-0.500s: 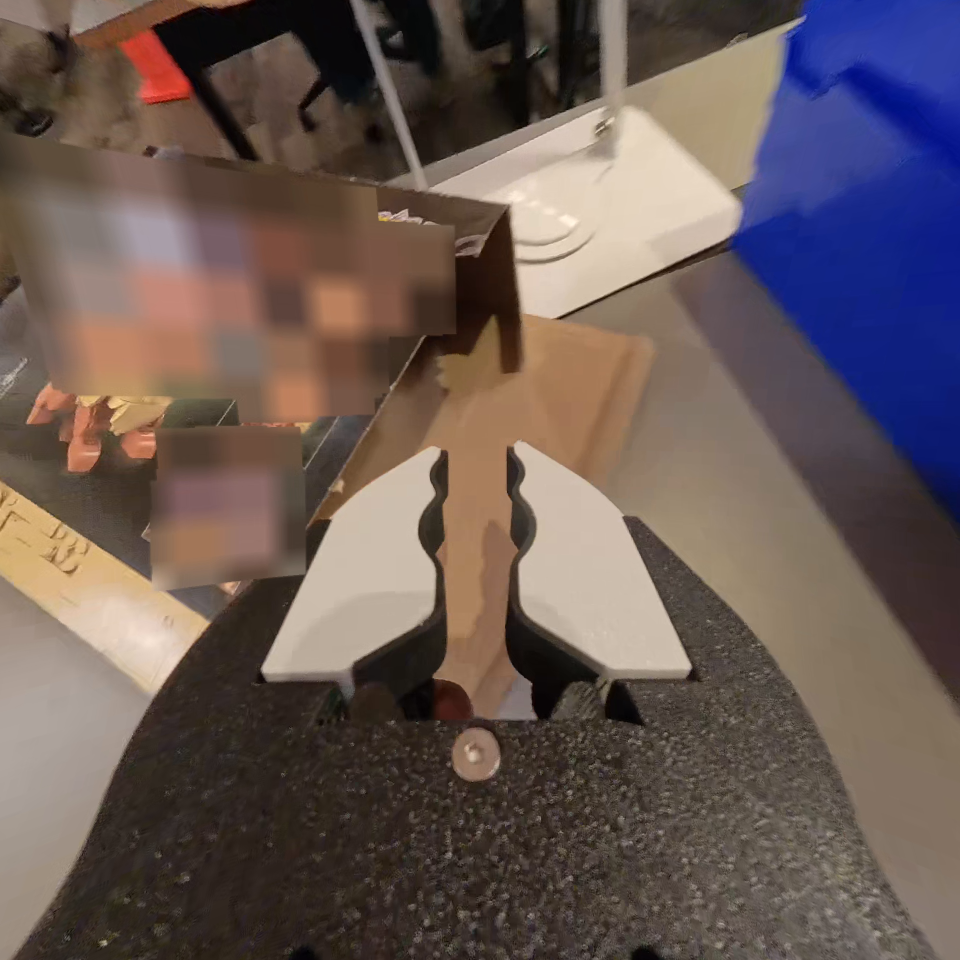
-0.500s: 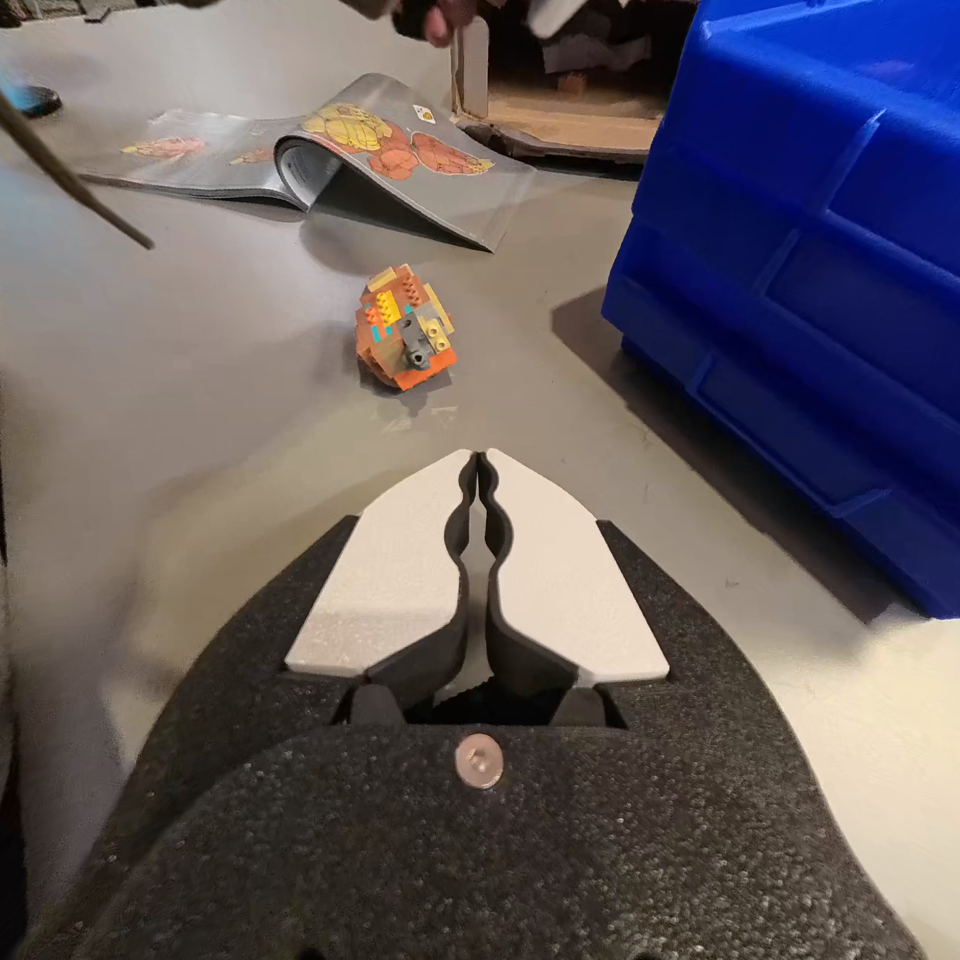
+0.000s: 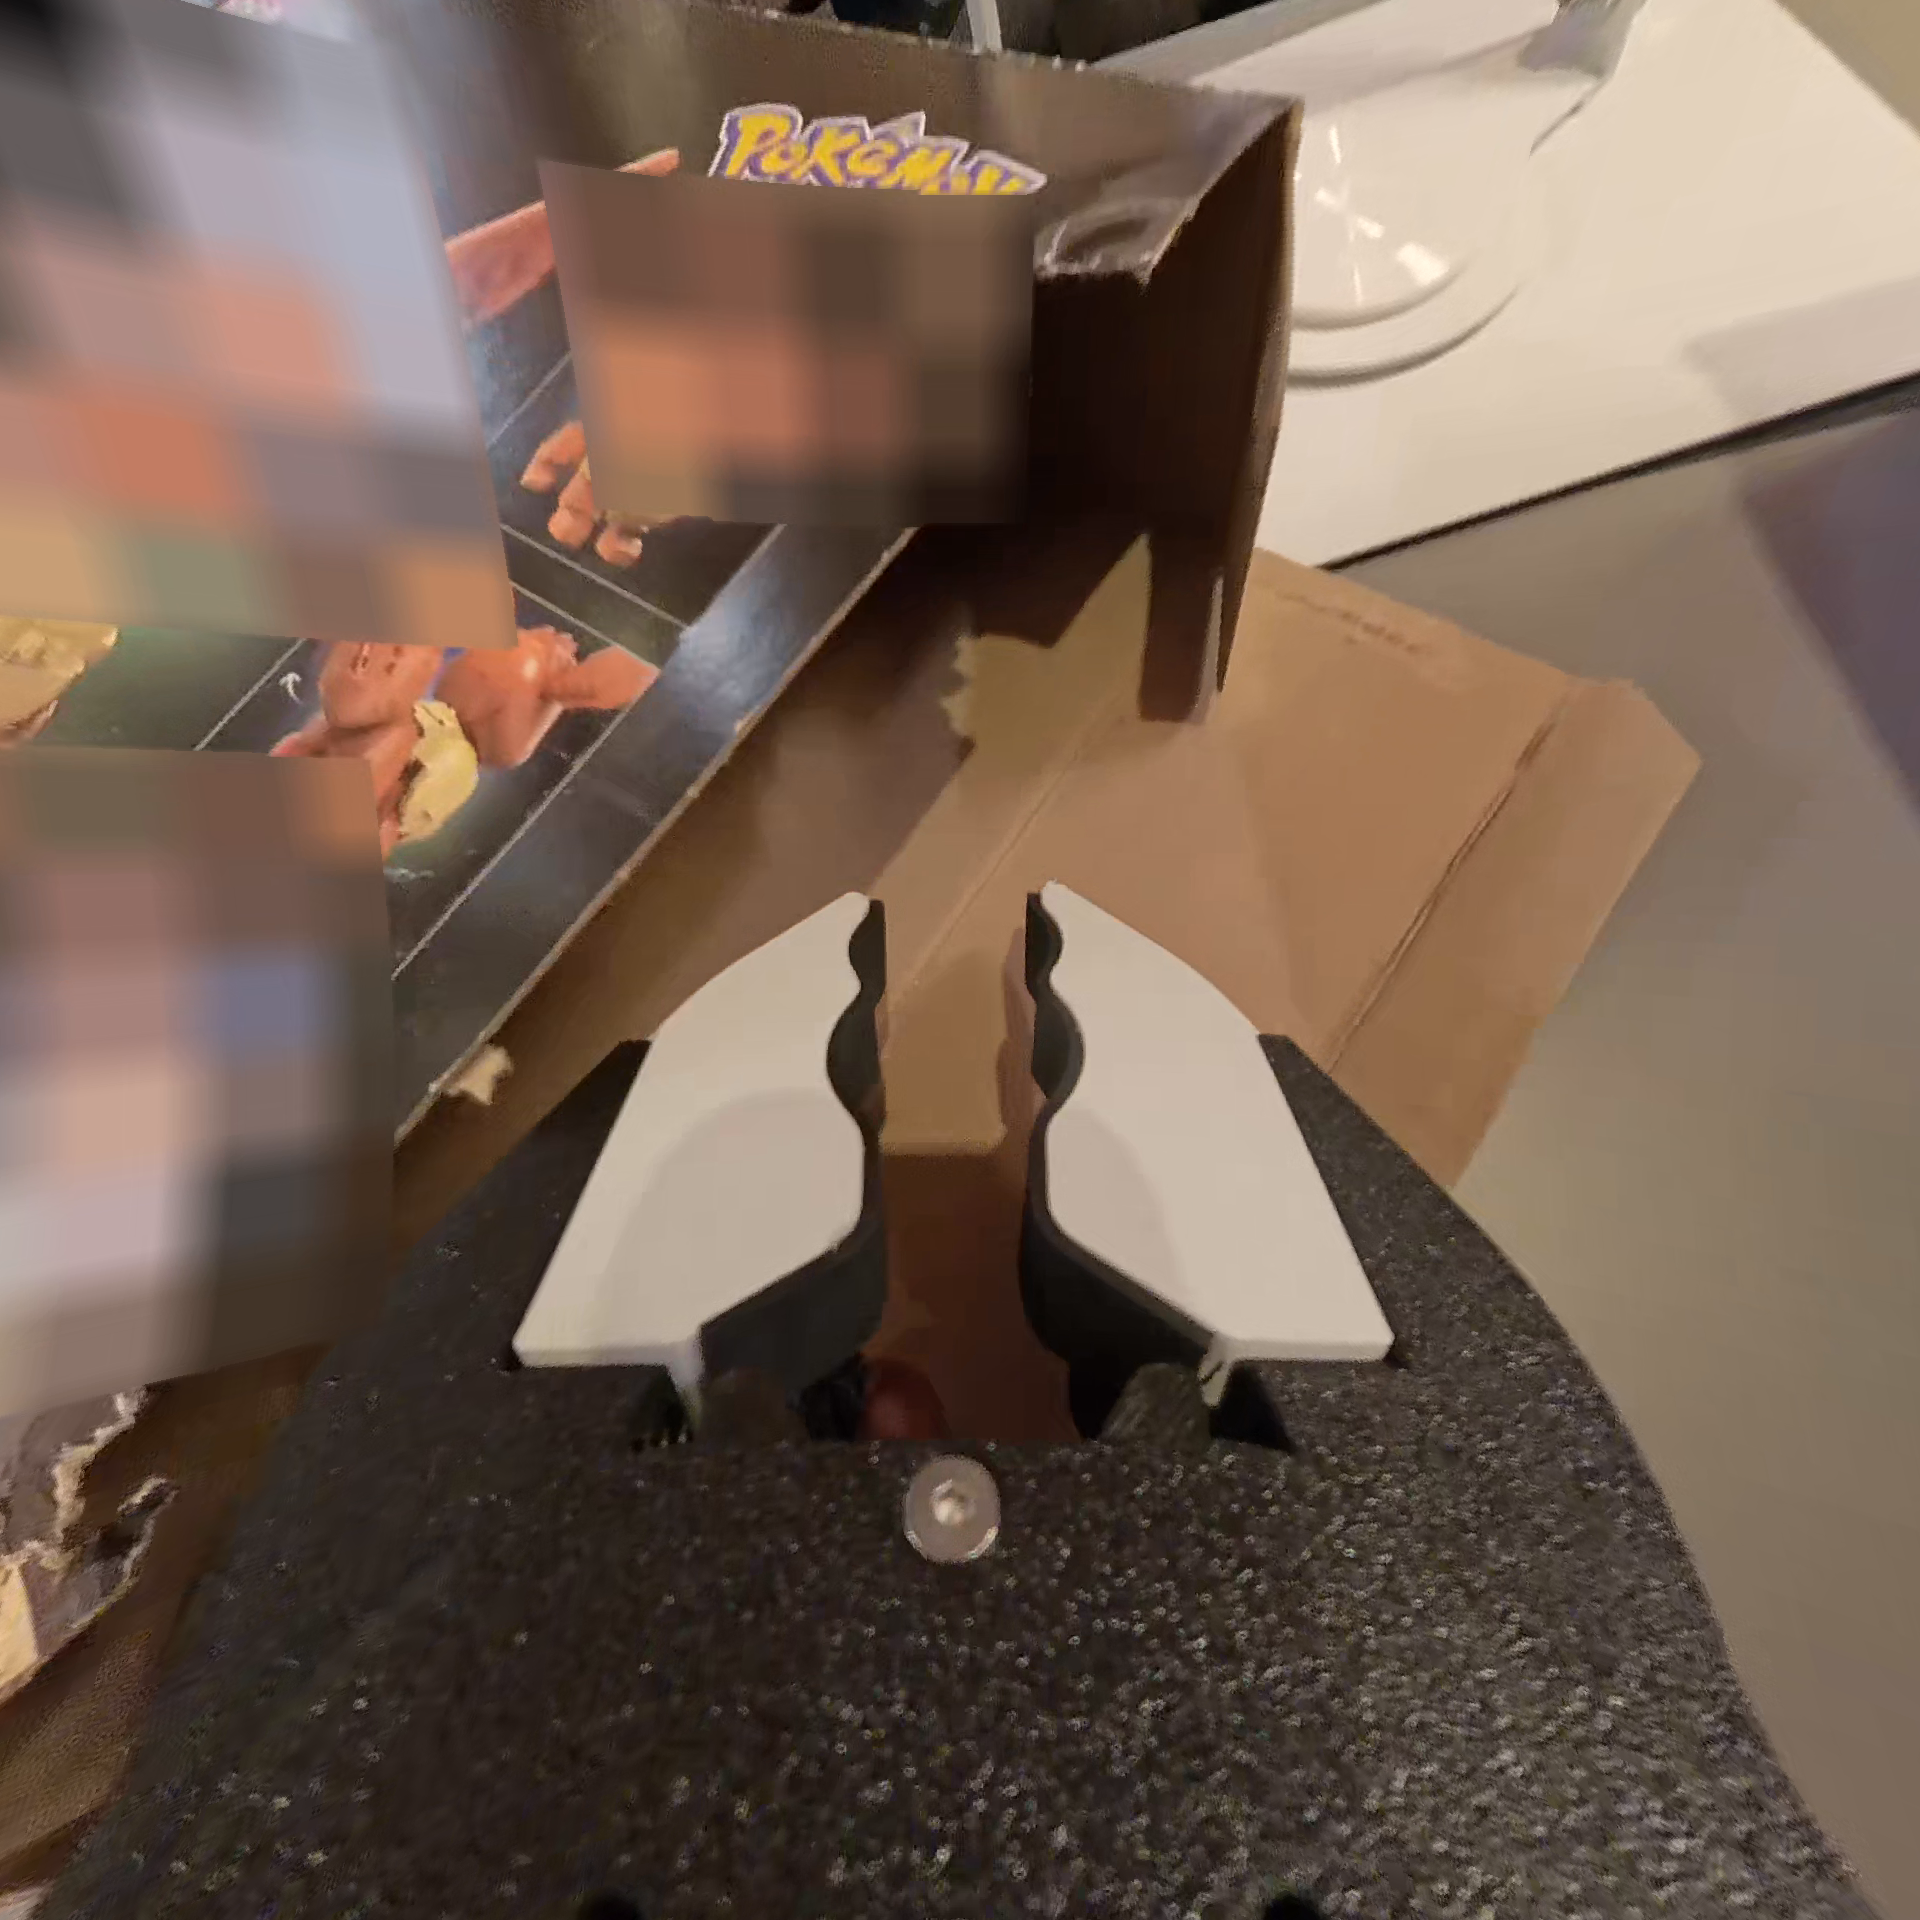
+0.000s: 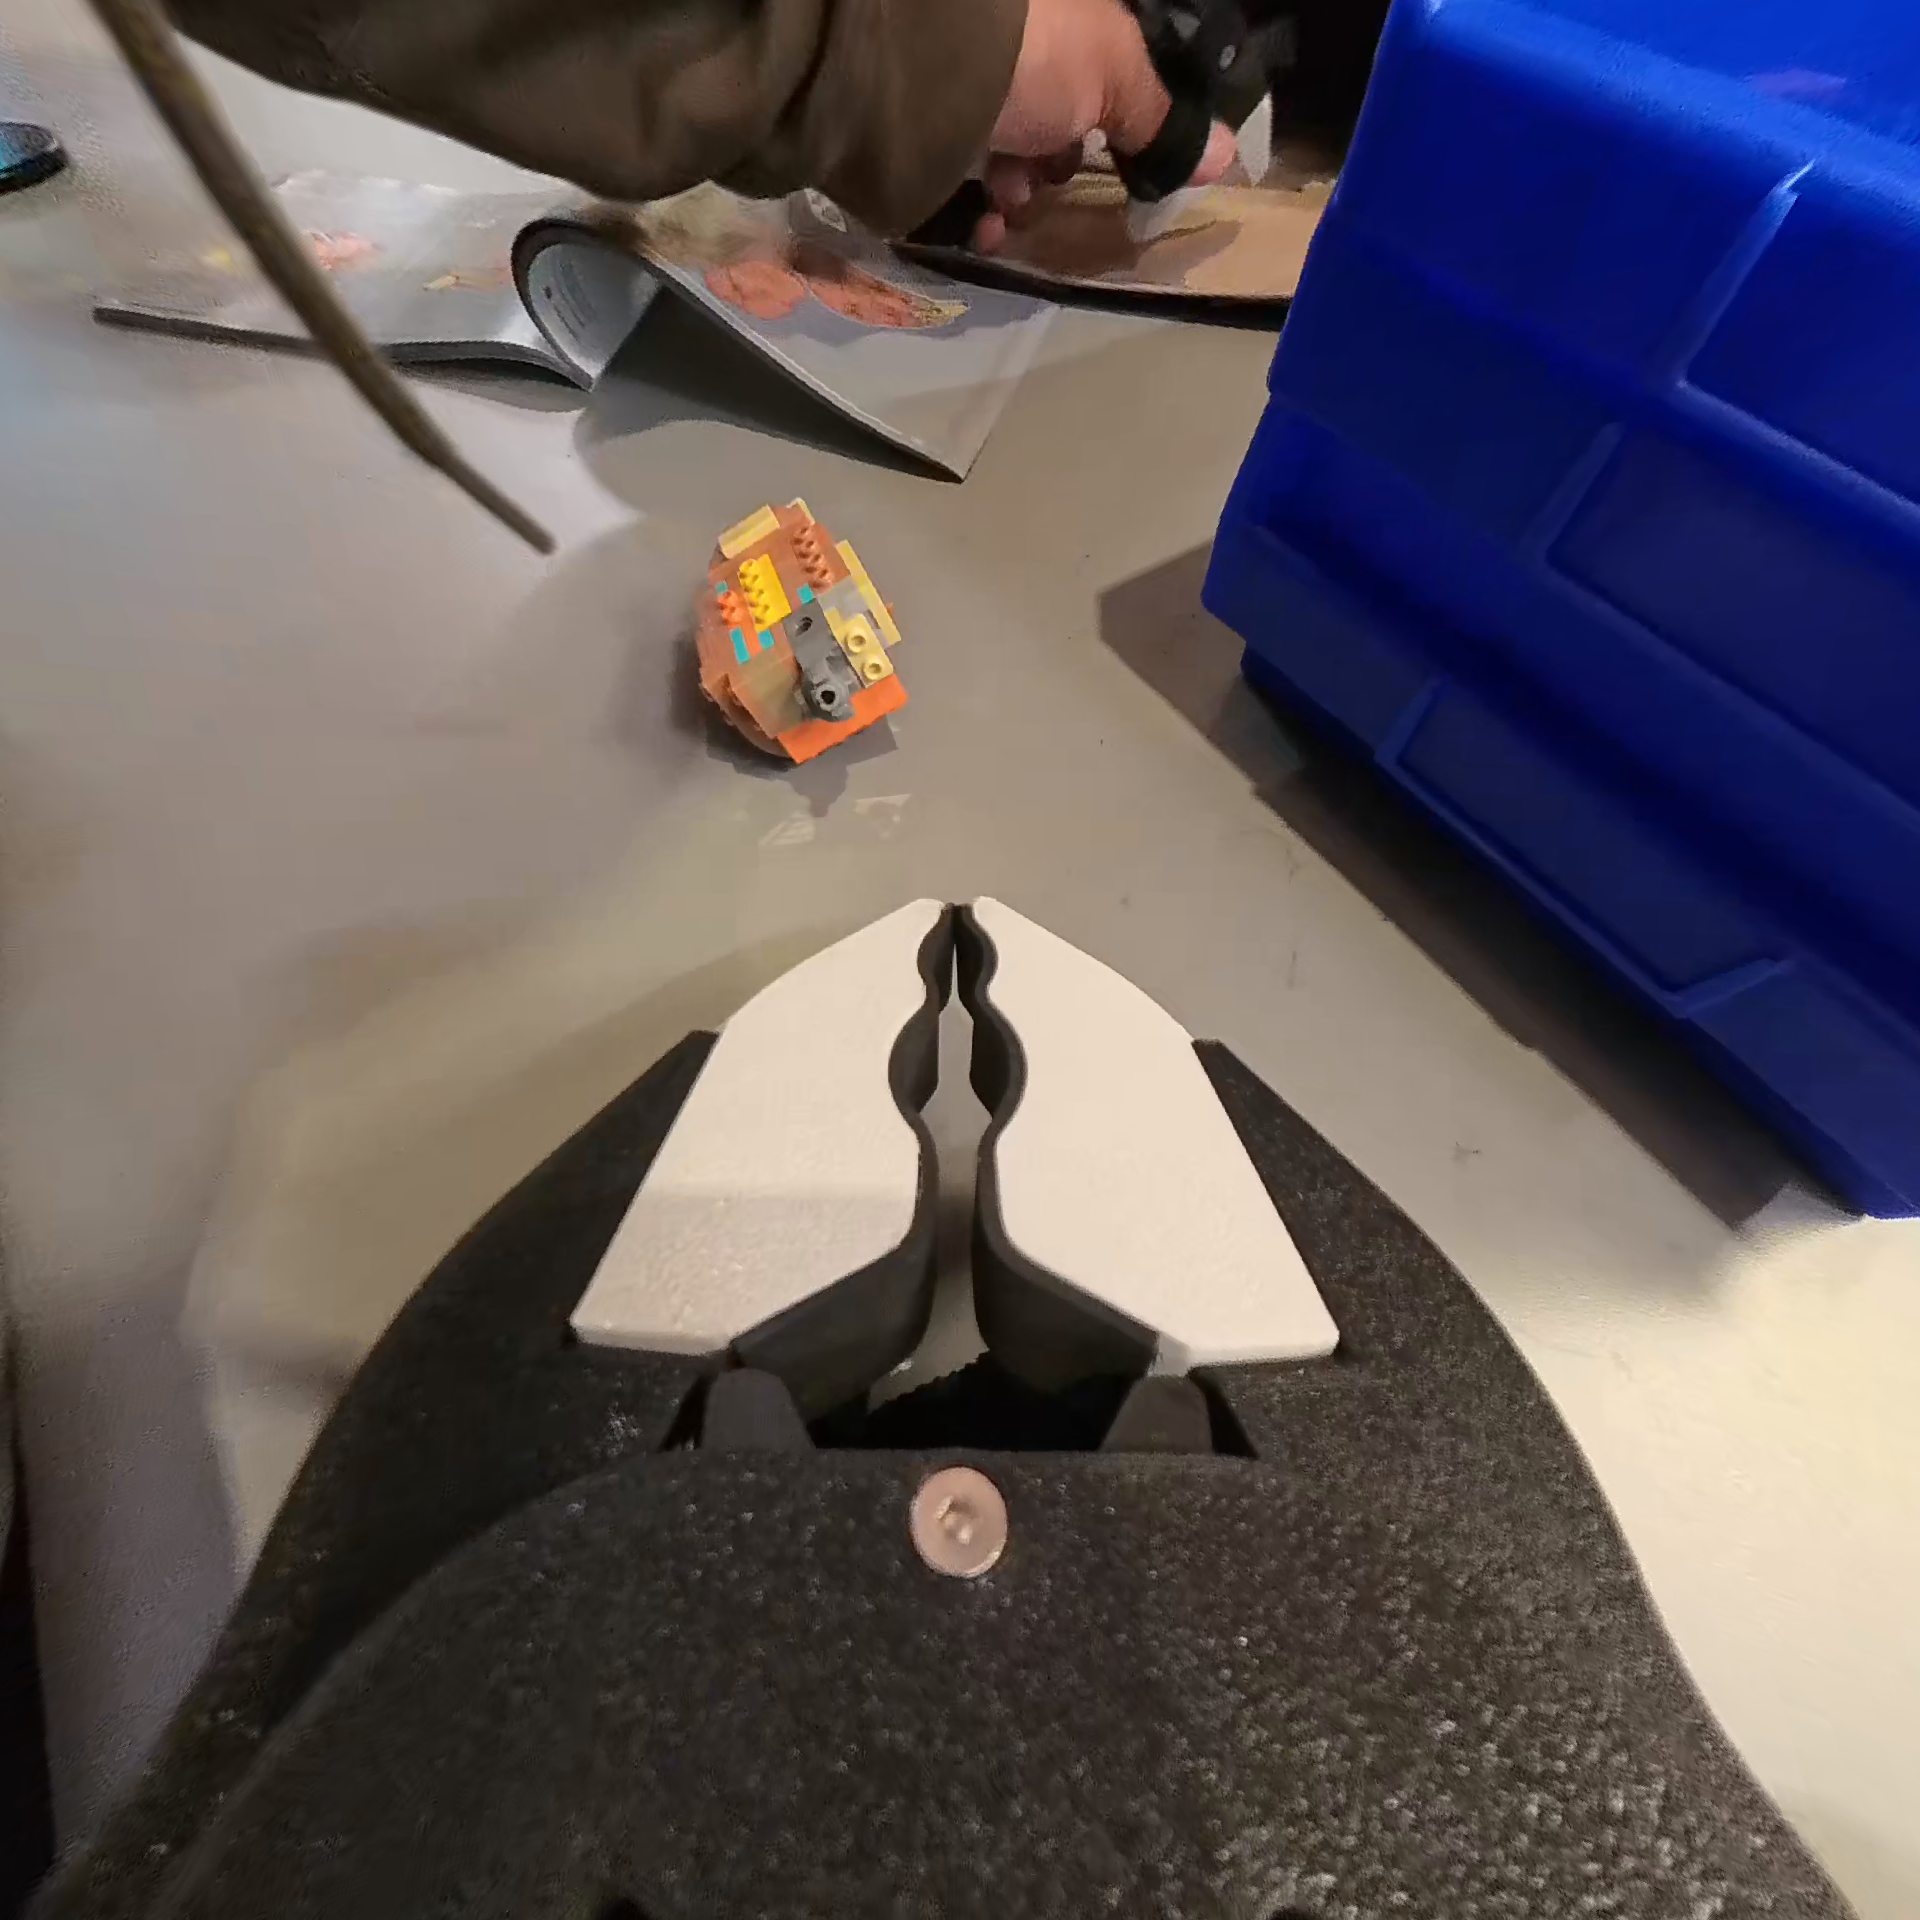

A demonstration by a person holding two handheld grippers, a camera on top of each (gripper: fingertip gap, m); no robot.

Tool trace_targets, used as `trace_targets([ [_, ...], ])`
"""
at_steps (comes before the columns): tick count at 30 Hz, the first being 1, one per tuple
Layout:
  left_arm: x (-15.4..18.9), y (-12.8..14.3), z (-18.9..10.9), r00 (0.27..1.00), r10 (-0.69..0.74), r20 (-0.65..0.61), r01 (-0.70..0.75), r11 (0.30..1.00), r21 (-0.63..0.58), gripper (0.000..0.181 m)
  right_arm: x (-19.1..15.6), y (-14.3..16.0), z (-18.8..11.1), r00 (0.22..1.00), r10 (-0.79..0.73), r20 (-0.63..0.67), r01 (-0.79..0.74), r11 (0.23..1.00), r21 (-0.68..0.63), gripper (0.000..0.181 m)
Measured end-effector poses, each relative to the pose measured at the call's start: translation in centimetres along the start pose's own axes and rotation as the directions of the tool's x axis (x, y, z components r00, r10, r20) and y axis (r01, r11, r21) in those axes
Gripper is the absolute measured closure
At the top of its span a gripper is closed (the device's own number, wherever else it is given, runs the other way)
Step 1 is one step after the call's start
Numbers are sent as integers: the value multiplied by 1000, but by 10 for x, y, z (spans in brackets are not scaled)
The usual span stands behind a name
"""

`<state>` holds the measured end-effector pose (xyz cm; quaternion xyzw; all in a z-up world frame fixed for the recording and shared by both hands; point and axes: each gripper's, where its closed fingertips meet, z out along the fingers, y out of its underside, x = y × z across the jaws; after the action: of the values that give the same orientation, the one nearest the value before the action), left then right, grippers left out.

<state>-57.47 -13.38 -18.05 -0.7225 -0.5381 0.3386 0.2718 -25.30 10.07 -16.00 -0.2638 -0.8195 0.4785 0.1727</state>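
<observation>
Directly ahead of the right gripper, a short way off on the grey table, lies a small brick-built model, orange and brown with yellow, teal and grey pieces, studs showing on its upper faces. Nothing is between this gripper's pale fingers; their tips meet, with only the wavy dark inner pads leaving slits lower down. It sits low over the table, pointing forward. To its right stand stacked blue plastic bins, glossy and ribbed. Beyond the model an open booklet lies tented on its pages, and past that a person's hand in a brown sleeve grips the far tool over the cardboard.

The left gripper has its fingers apart with a clear gap, holding nothing, and it hovers above the flattened brown flap of a cardboard box (matte, creased, torn along some edges). The box's printed outer panel rises to the left, one side wall standing upright ahead. Behind it is a white moulded base with concentric raised rings.
</observation>
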Motion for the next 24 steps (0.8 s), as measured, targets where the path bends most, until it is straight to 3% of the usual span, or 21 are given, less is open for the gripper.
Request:
trace_targets([
  [10,-10,22,-5,991,96,-94,-101,994,-52,157,-2,1,1,1000,-4,15,4,1000,-10,181],
  [19,19,-28,-15,946,322,-40,-314,939,144,153,-5,3,2,1000,-16,26,17,999,-30,181],
  [24,34,-23,-2,936,336,-101,-324,938,125,154,-5,5,3,999,-19,27,20,999,-44,181],
])
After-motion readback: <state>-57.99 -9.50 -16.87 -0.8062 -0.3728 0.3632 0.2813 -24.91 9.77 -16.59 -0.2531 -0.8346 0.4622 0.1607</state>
